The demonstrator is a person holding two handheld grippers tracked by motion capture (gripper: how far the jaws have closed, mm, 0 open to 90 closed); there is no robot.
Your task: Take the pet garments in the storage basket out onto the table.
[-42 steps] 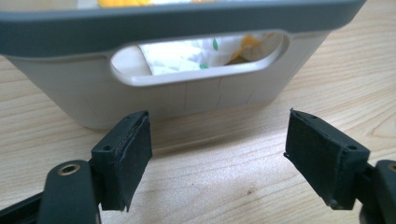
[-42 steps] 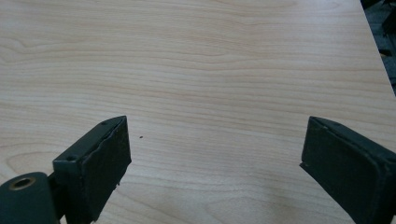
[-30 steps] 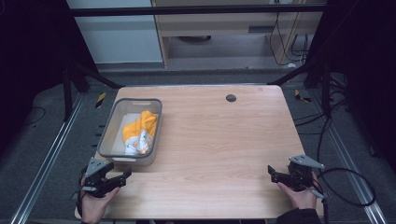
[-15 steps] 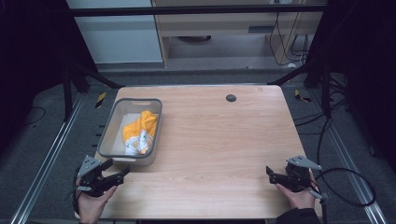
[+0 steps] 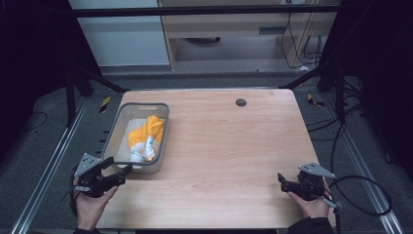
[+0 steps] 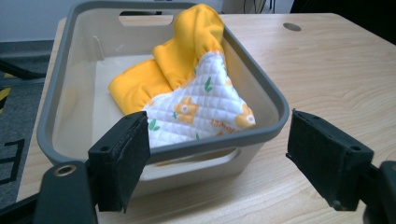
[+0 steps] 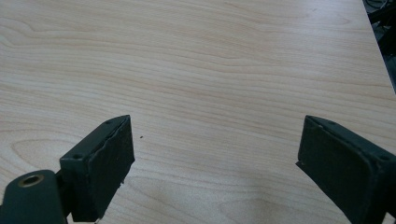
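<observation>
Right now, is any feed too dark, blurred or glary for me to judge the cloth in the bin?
High view: the table is evenly lit, surroundings dark, the cloth small and soft. Left gripper view: the cloth and bin are sharp, without glare; the near pads look slightly soft. Right gripper view: clear wood grain, faint shadow near the bottom.

Evenly lit tabletop, dark surroundings, soft focus
</observation>
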